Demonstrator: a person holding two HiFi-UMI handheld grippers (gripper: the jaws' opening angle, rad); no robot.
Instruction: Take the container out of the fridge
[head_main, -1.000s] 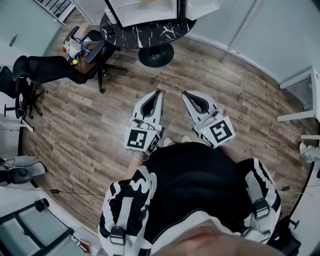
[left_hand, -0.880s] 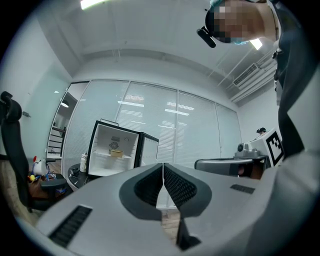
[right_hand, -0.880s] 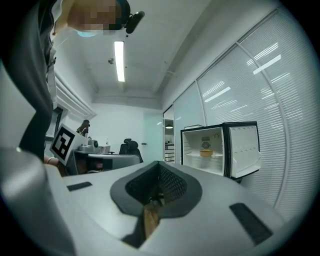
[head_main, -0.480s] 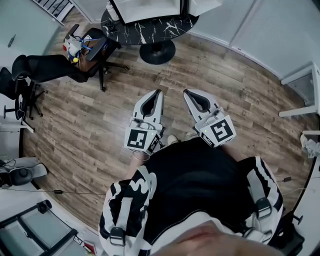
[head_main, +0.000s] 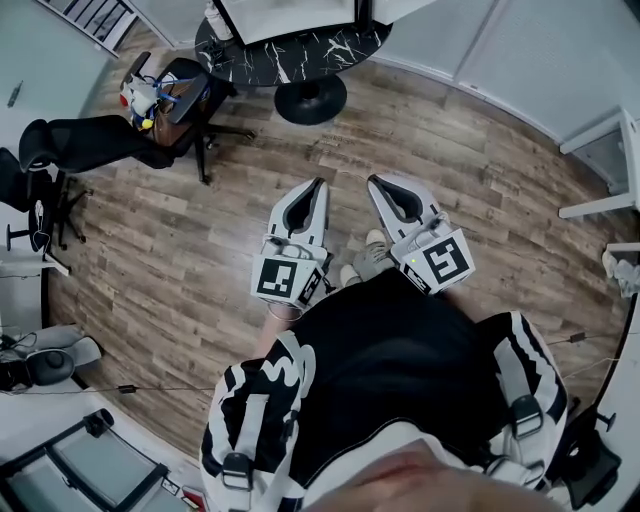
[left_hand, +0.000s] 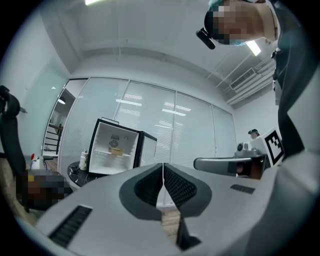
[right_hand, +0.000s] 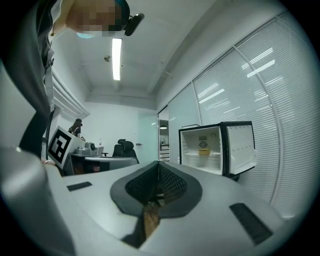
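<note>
1. We have the left gripper (head_main: 318, 183) and right gripper (head_main: 372, 180) side by side, aimed at twelve o'clock. Both pairs of jaws are pressed together, pinching nothing.
2. The fridge (left_hand: 116, 150) stands open on the round table (head_main: 290, 55), well apart, at ten o'clock in the left gripper view; the head view crops it.
3. We spot the container (right_hand: 203, 151), small and yellowish, on its shelf, too tiny to read.

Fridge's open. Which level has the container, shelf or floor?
The shelf: the yellowish container sits on it, mid-height in the fridge. Nothing shows on the floor level below.
</note>
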